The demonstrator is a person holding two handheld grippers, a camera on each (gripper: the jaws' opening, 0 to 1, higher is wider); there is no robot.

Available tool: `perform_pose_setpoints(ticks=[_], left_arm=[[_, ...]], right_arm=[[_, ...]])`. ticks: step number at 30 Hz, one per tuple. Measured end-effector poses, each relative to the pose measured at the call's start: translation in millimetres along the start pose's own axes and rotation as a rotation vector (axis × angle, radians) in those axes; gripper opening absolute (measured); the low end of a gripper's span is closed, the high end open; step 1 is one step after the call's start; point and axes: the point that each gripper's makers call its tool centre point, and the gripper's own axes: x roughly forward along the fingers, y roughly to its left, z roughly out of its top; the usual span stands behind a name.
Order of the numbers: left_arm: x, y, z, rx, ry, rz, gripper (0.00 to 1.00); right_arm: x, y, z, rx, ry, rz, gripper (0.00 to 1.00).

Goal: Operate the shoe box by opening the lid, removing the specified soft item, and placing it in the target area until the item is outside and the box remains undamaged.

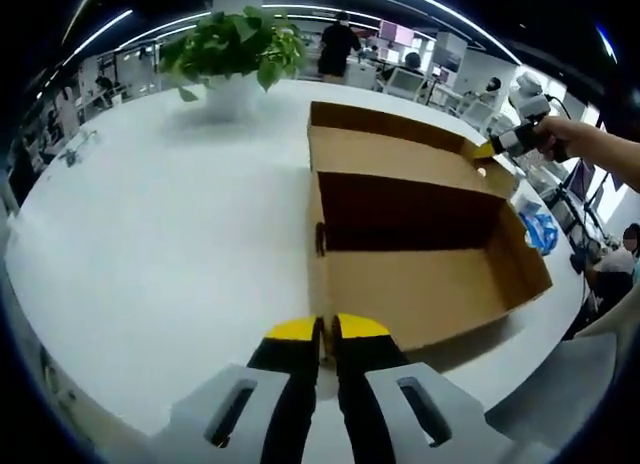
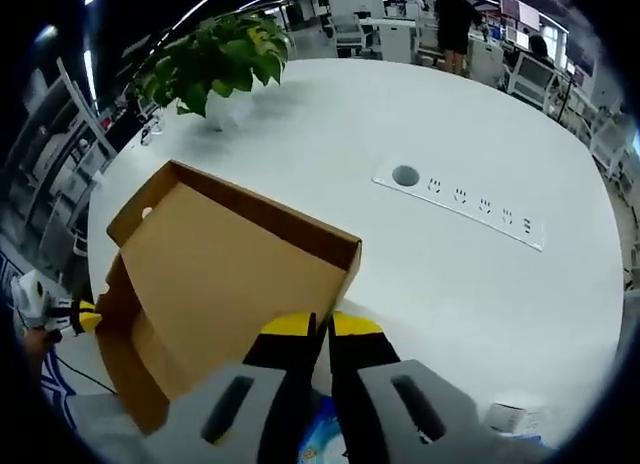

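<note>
Lid-opening step looks done or nearly so: shoe box point(image 1: 420, 274) sits center-right in the left gripper view, open, lid point(image 1: 395, 149) folded back toward upper frame. Left gripper point(image 1: 327, 329) at bottom center, jaws pressed together on the box's near wall edge, pinning it. Right gripper point(image 1: 487, 150) at upper right touches the lid corner; in the right gripper view its jaws point(image 2: 320, 326) sit nearly closed at the lid edge, grip cannot tell. Interior visible looks empty; soft item not seen. Blue-white thing point(image 2: 325, 442) at bottom, unclear. Next: locate item, release the lid, reach in.
</note>
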Motion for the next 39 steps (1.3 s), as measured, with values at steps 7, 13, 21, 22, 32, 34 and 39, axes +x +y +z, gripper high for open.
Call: perform_pose_setpoints(ticks=[7,13,21,22,32,34,39], left_arm=[[-0.2,1.0,0.4,-0.003,-0.001,0.004,0.02],[-0.5,0.7,0.6,0.004,0.003,0.007,0.02],[-1.0,0.5,0.6,0.006,0.003,0.011,0.02],[-1.1,0.4,0.4,0.005,0.002,0.012,0.02],[-1.6,0.5,0.2,0.002,-0.004,0.014,0.02],[-1.6,0.7,0.3,0.0,-0.005,0.013,0.02],[-1.4,1.2,0.2,-0.003,-0.004,0.015,0.02]], right_arm=[[-15.7,5.2,7.0,-0.026,-0.05,0.0,0.02],[-29.1,9.8,10.8,-0.037,-0.088,0.007,0.02],[-48.9,18.6,9.6,-0.067,-0.144,0.01,0.02],[-50.8,19.9,9.0,-0.076,-0.148,0.008,0.02],[-72.5,31.0,8.9,-0.114,-0.208,0.011,0.02],[-77.4,34.3,7.2,-0.118,-0.223,0.011,0.02],[-86.4,39.4,3.5,-0.157,-0.259,-0.003,0.01]])
